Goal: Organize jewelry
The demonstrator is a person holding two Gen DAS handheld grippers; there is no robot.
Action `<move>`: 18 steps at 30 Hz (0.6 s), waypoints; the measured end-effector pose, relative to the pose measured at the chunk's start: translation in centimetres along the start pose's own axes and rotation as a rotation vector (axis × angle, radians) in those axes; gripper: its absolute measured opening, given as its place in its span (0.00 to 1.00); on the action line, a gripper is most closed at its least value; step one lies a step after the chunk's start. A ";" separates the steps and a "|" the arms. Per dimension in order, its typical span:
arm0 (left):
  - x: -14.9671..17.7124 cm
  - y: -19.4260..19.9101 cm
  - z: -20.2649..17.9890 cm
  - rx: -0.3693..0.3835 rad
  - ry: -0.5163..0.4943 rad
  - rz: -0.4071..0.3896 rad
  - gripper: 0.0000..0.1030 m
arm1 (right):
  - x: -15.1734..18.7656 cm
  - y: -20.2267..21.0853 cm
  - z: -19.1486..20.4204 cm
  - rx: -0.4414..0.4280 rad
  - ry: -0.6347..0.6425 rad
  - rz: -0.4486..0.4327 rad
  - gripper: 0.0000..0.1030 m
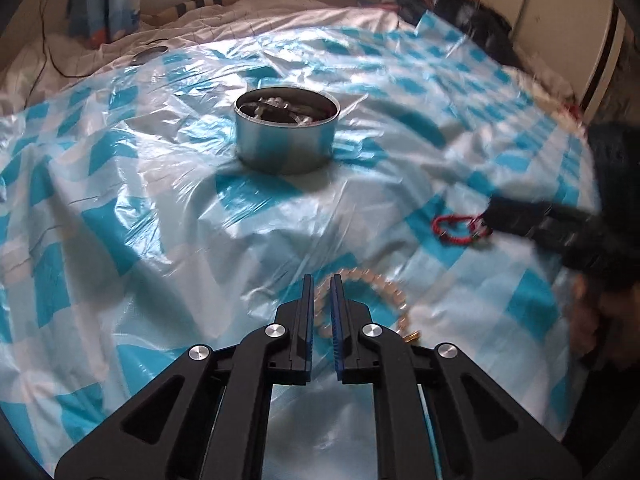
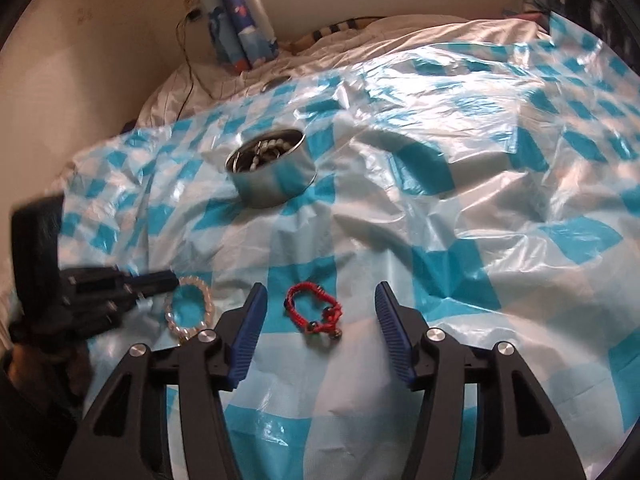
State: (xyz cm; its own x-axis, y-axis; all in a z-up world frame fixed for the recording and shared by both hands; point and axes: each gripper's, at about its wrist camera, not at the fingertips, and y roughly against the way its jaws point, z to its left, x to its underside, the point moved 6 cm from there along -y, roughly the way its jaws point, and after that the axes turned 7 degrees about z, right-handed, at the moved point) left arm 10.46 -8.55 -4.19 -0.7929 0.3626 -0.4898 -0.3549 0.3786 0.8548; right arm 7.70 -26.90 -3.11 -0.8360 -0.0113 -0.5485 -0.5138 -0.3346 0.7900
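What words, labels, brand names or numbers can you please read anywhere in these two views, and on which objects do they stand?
None can be read.
Round tin: plain metal wall, no label showing.
Checked plastic sheet: pattern only, no print.
Blue patterned curtain: pictures only, too blurred for any lettering.
Left gripper and right gripper: no markings visible.

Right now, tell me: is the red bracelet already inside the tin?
No, the red bracelet lies on the checked sheet between the open right gripper fingers.
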 end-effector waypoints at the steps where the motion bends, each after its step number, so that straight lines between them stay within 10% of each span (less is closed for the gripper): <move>1: 0.0 -0.2 0.0 -0.002 0.001 0.005 0.17 | 0.2 -0.4 0.1 0.014 0.014 0.011 0.53; 3: 0.1 -0.8 -0.2 -0.037 -0.007 0.016 0.46 | 0.3 -1.4 0.5 0.049 0.046 0.024 0.53; 5: 0.3 -1.5 -0.5 -0.054 -0.024 0.031 0.47 | 0.4 -2.0 0.9 0.083 0.078 0.035 0.50; 8: 0.5 -1.7 -0.6 -0.099 -0.053 0.049 0.21 | 0.7 -2.1 1.2 0.088 0.096 0.040 0.11; 18: -1.1 2.9 4.5 -0.127 0.117 -0.113 0.07 | -1.9 1.0 3.1 -0.180 0.038 -0.130 0.08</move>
State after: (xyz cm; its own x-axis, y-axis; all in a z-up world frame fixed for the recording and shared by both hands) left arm 12.52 -4.01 -1.97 -0.7937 0.2199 -0.5672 -0.4988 0.2985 0.8137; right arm 8.22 -24.26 -0.42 -0.7553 0.0090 -0.6553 -0.5714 -0.4986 0.6518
